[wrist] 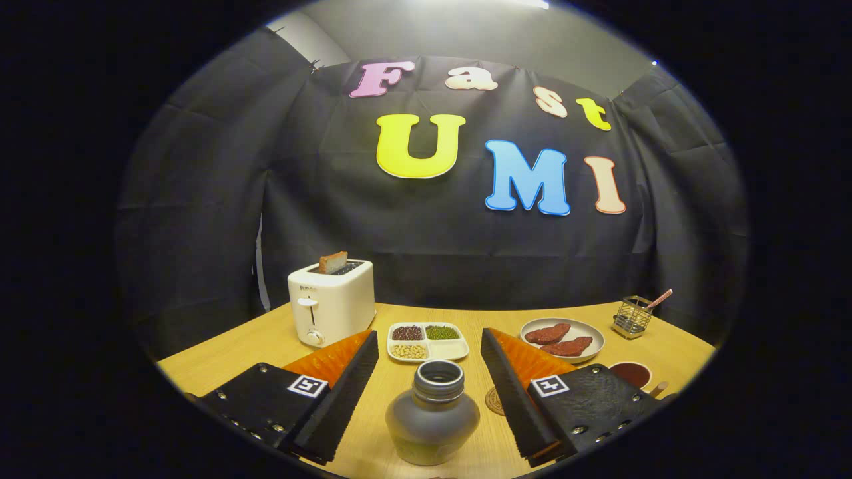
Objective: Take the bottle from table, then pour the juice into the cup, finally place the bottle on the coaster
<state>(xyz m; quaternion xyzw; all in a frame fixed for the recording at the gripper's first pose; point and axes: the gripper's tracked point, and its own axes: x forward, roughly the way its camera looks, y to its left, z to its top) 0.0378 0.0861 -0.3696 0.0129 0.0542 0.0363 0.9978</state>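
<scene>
A grey bottle (432,416) with an open metal neck stands upright on the wooden table (253,346), between my two fingers. My gripper (429,349) is open, its fingers on either side of the bottle with a gap on both sides. A round coaster (494,401) lies on the table just right of the bottle, partly hidden behind the right finger. A cup (631,374) with dark liquid stands further right, beyond the right finger.
Beyond the fingers, a white divided tray (427,340) holds beans and grains. A white toaster (331,301) with a slice of bread stands at the back left. A plate (563,338) with two meat pieces and a wire holder (633,317) are at the back right.
</scene>
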